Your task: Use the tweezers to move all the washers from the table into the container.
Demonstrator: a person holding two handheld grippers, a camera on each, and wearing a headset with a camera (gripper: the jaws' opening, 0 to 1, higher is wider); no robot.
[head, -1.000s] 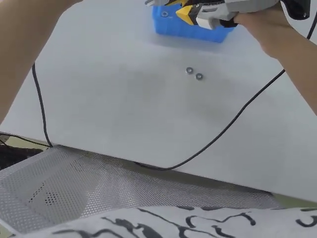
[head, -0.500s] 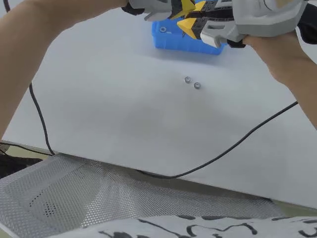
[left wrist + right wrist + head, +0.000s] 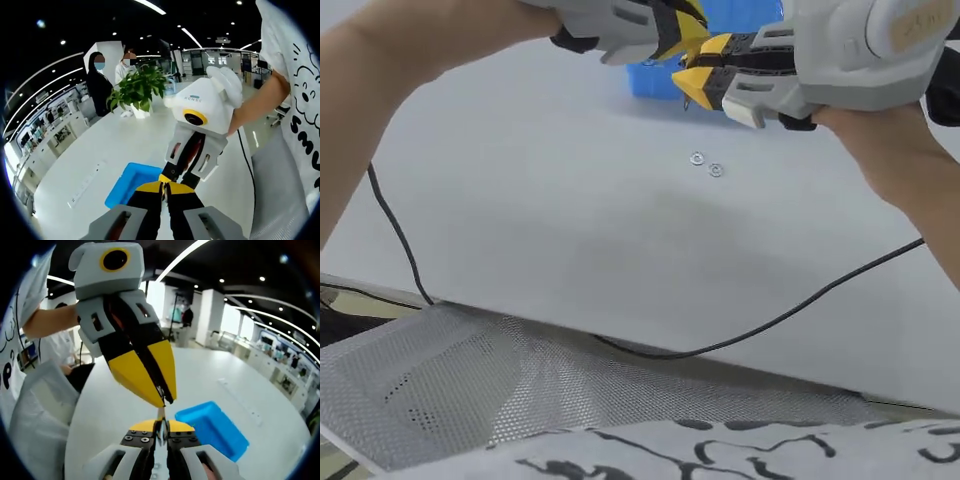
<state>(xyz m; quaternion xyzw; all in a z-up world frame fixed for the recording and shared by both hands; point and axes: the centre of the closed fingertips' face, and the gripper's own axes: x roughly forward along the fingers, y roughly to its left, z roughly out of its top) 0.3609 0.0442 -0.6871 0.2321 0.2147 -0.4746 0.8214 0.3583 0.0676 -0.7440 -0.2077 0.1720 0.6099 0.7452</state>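
two washers (image 3: 697, 158) lie near the container (image 3: 655, 82); they look light, flat, slippery, so nip each across its rim. left gripper (image 3: 165, 186) jaws together; right gripper (image 3: 161, 429) jaws clamp the tweezers (image 3: 161, 415).

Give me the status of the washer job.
Done: nothing I can confirm; the container's contents can't be made out. In hand: the right gripper pinches what looks like the tweezers, the left gripper touching their tip. Left: two washers on the table.

left tool (image 3: 690, 24) and right tool (image 3: 690, 90) aloft, tip to tip, jaws of both closed
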